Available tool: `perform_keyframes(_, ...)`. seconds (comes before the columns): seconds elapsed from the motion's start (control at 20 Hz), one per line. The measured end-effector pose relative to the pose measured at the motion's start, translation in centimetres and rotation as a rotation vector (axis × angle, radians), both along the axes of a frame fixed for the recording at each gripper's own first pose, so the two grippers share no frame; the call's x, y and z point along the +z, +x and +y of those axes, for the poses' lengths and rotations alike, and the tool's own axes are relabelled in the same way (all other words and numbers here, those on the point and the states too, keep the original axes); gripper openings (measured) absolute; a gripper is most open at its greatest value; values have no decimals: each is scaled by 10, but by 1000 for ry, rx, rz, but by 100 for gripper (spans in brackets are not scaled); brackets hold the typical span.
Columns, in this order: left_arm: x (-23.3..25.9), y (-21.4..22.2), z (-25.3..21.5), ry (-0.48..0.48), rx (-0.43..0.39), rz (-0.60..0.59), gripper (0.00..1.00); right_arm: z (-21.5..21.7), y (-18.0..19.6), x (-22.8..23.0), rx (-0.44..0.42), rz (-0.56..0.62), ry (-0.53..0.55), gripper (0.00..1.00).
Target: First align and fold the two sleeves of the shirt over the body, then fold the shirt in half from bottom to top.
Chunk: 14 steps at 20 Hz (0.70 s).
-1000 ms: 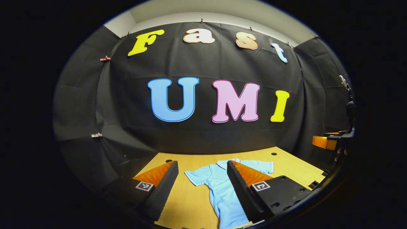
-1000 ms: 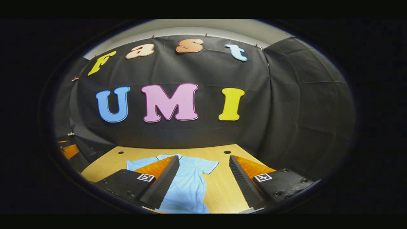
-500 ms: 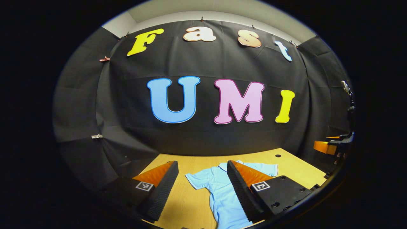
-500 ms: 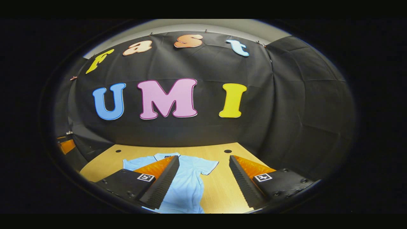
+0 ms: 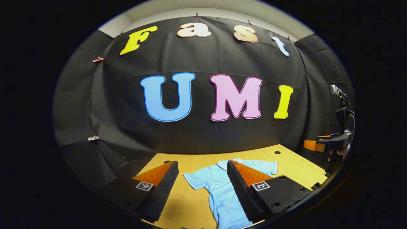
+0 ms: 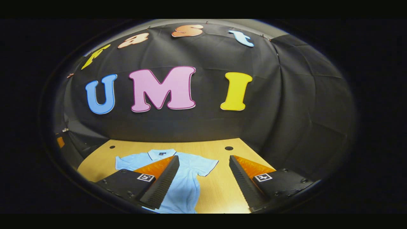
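A light blue short-sleeved shirt [image 5: 219, 187] lies flat on the wooden table [image 5: 190, 206], collar toward the back wall and both sleeves spread out. My left gripper [image 5: 202, 186] hovers open above the table, over the shirt's left sleeve and body. In the right gripper view the same shirt [image 6: 187, 181] shows with its collar and right sleeve in sight. My right gripper [image 6: 203, 181] is open above the shirt's right side, holding nothing. The other gripper [image 5: 327, 144], held by a hand, shows at the far right of the left gripper view.
The table [image 6: 219, 190] has small round holes [image 6: 229, 148] near its back edge. Black cloth walls close in the back and both sides.
The right gripper has moved forward and tipped down, so more of the shirt and its collar show. The left gripper has shifted only slightly.
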<state>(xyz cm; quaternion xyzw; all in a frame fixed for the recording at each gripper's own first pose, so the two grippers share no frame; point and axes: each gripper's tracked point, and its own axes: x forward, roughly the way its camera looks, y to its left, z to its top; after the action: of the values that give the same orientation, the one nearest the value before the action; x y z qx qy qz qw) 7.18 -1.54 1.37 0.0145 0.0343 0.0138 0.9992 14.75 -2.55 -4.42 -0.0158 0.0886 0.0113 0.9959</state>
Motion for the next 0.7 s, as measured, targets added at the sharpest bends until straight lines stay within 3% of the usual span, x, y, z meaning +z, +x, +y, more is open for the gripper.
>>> perform_keyframes(0.25,-8,24,-4,7,16,42,96,-6,78,-44,24,114,-37,98)
perform_keyframes(0.55,-30,58,-9,22,63,110,96,-24,171,-151,14,354,-23,98)
perform_keyframes(0.7,-51,76,-15,-17,83,153,96,-36,212,-199,-5,446,-19,98)
